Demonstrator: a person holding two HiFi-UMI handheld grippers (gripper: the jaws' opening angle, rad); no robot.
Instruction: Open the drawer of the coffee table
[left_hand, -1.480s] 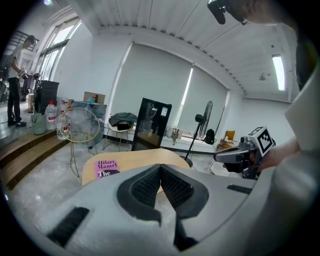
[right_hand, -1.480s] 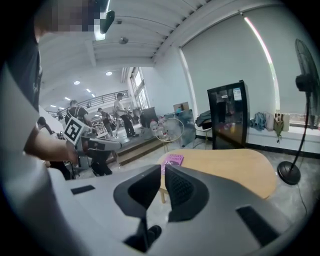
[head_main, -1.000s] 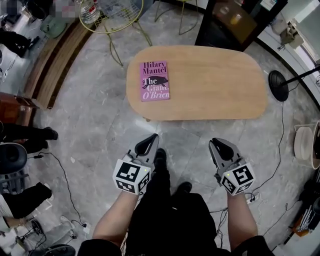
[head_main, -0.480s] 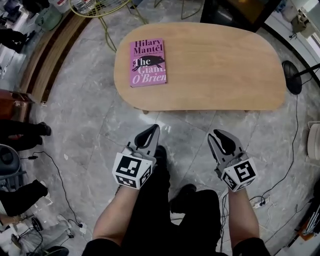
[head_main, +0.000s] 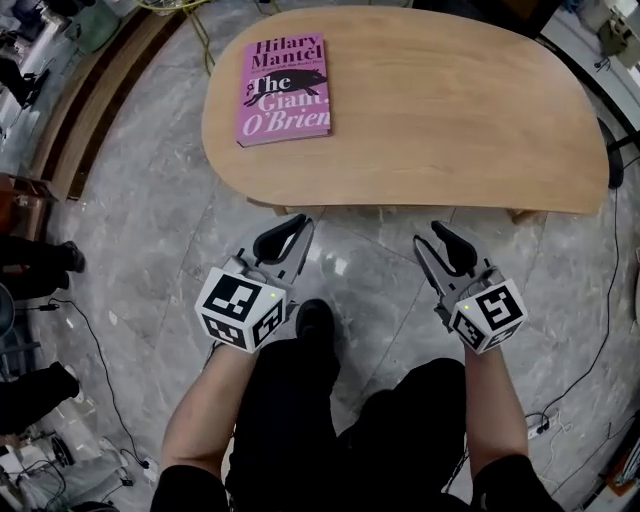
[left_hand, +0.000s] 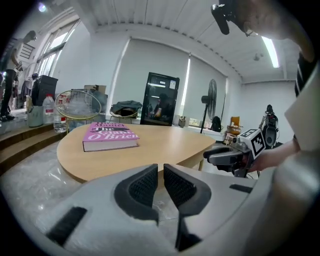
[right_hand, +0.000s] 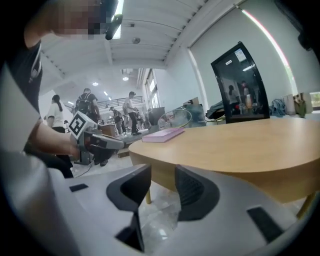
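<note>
Pink book (head_main: 285, 88); tan wood coffee table (head_main: 450, 110); grey marbled floor (head_main: 150, 230).

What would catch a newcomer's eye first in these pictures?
The bright pink paperback book lies at the left end of the oval light-wood coffee table. Just short of its near edge, the left gripper and right gripper hang over the grey marble floor, their jaws having just been opening, nothing between them.

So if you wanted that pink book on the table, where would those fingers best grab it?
Probably by its near short edge, coming in level from the near side. The book lies flat on the table, cover up, so only its thin edges offer a pinch; it would likely need sliding past the table's rim first.
</note>
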